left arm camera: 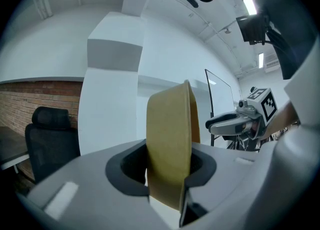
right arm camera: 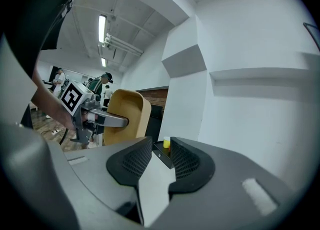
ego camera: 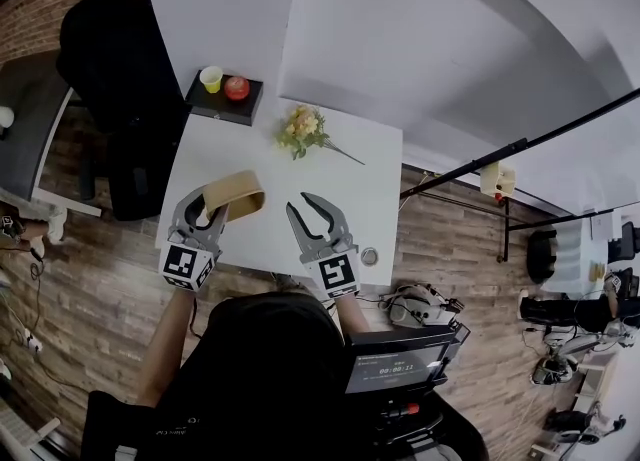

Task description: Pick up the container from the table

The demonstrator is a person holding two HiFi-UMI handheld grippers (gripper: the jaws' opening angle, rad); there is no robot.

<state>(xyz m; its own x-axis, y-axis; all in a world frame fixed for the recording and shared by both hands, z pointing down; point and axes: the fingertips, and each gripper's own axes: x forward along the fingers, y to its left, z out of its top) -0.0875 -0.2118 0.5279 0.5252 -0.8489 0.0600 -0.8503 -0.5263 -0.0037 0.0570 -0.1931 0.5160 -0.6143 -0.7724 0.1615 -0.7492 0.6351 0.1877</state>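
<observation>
The container (ego camera: 236, 195) is a brown paper tub, tipped on its side above the left part of the white table (ego camera: 360, 179). My left gripper (ego camera: 205, 207) is shut on its rim wall. In the left gripper view the brown wall (left arm camera: 172, 144) stands upright between the jaws of the left gripper (left arm camera: 167, 174). My right gripper (ego camera: 302, 203) hovers over the table's middle front, open, with nothing between its jaws. From the right gripper view the container (right arm camera: 125, 116) shows at the left with one left finger (right arm camera: 107, 120) inside it, beyond the open right gripper (right arm camera: 161, 156).
A bunch of flowers (ego camera: 303, 129) lies at the table's far side. A black tray (ego camera: 222, 107) at the far left corner carries a yellow cup (ego camera: 211, 79) and a red apple (ego camera: 237, 87). A small round metal piece (ego camera: 369, 256) lies near the front right edge. A black office chair (ego camera: 110, 59) stands to the left.
</observation>
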